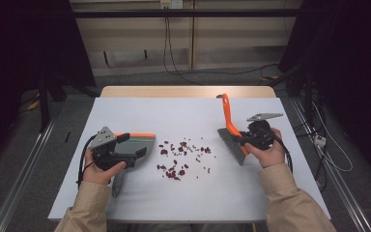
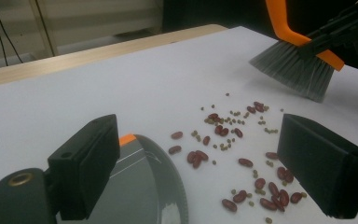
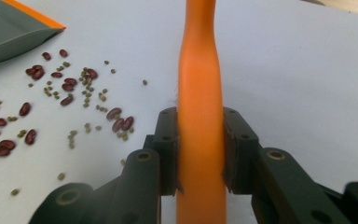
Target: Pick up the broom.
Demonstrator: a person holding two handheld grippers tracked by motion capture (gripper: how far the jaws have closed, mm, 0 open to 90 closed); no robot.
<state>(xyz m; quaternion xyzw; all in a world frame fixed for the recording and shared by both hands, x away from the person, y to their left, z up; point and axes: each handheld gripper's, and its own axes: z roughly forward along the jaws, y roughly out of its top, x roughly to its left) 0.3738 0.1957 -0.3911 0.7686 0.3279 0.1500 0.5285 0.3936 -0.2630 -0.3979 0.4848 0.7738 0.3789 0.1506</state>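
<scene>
Beans [image 1: 182,158] lie scattered across the middle of the white tabletop [image 1: 183,116], dark red kidney beans mixed with small green ones, between the two tools. Left of the scatter sits the grey dustpan [image 1: 138,143] with its orange rim, its mouth turned toward the beans and just beside the nearest of them. The left gripper [image 1: 110,153] is at the dustpan; in its own view its fingers [image 2: 87,161] stand wide apart, with the pan's curved edge between them, and whether they press on any part of it I cannot tell. To the right, the right gripper [image 1: 251,136] has its fingers [image 3: 167,149] clamped on the orange handle of the hand brush [image 1: 232,137], one pad on each side. The grey bristles hang over the tabletop just right of the scatter, clear of the beans.

Nothing else stands on the tabletop. Bare white surface runs behind the beans to the wooden far edge and in front of them to the near edge. Cables [image 1: 171,48] hang and trail across the floor beyond the table, well apart from the work.
</scene>
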